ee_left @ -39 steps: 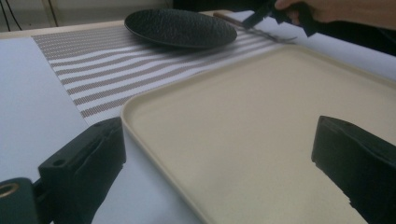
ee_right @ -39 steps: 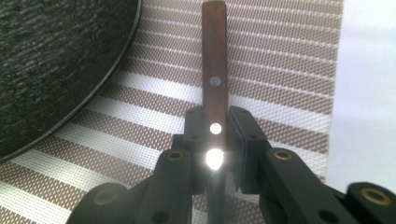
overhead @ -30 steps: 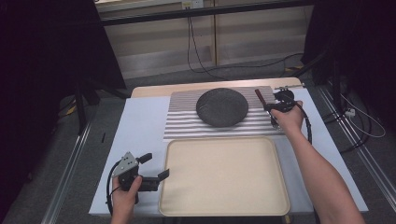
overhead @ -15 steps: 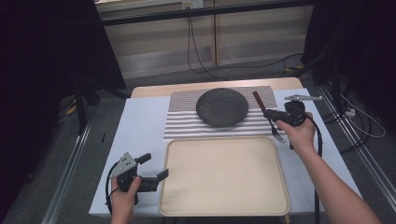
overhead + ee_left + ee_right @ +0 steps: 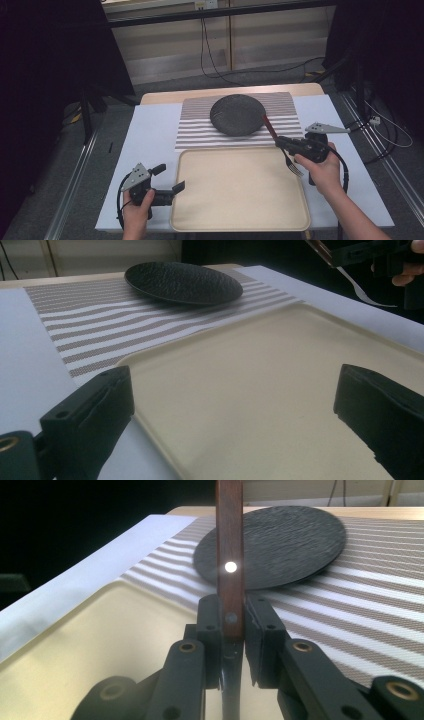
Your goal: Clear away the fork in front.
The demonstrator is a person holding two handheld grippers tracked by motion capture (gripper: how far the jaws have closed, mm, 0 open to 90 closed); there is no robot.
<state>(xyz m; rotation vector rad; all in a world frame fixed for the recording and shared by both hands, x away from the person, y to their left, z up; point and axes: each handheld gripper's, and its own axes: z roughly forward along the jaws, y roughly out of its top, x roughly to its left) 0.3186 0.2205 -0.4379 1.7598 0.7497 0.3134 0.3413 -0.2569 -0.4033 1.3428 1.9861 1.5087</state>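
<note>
The fork hangs above the tray's right edge, just off the dark plate on the striped mat. The right gripper is clamped tight on its wooden handle, prongs pointing down. The left gripper waits wide open and empty at the tray's left edge. The narrow hold could let the fork swivel or slip — a quick swing would do it.

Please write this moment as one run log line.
right gripper: shut on fork, above tray | left gripper: open, at tray edge
</note>
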